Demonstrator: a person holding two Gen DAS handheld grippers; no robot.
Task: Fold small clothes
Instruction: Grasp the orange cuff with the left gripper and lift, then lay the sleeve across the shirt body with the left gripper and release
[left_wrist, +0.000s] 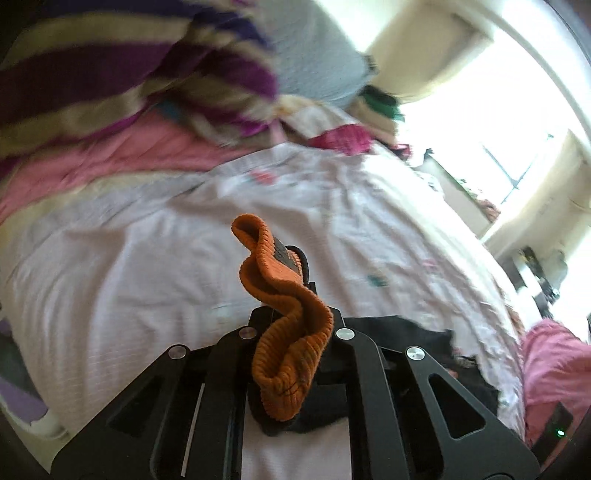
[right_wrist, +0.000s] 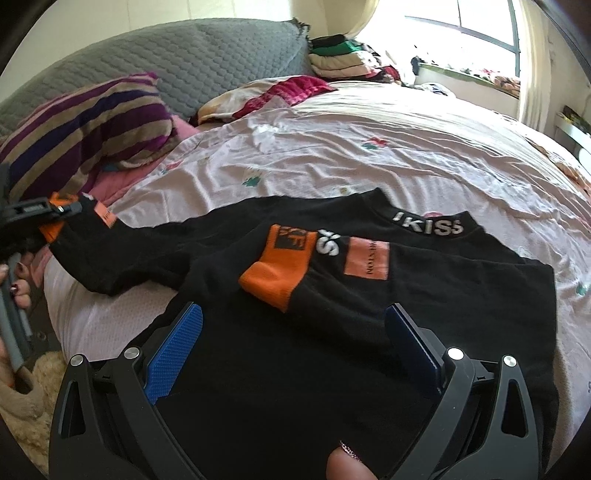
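Observation:
A small black top (right_wrist: 332, 354) with orange cuffs and white lettering lies spread on the bed. One sleeve is folded across its chest, its orange cuff (right_wrist: 273, 273) near the middle. My right gripper (right_wrist: 291, 325) is open and empty, its blue pads (right_wrist: 173, 350) low over the top's body. My left gripper (left_wrist: 286, 266) is shut on the other sleeve's orange cuff (left_wrist: 291, 332), held above the bed. It also shows at the far left of the right wrist view (right_wrist: 62, 208), with the sleeve stretched out.
The bed has a pale pink flowered sheet (right_wrist: 332, 155). A striped purple pillow (right_wrist: 85, 125) and grey headboard cushion (right_wrist: 184, 62) are at the back left. Folded clothes (right_wrist: 343, 55) are stacked at the back. A window (right_wrist: 480, 29) is at the right.

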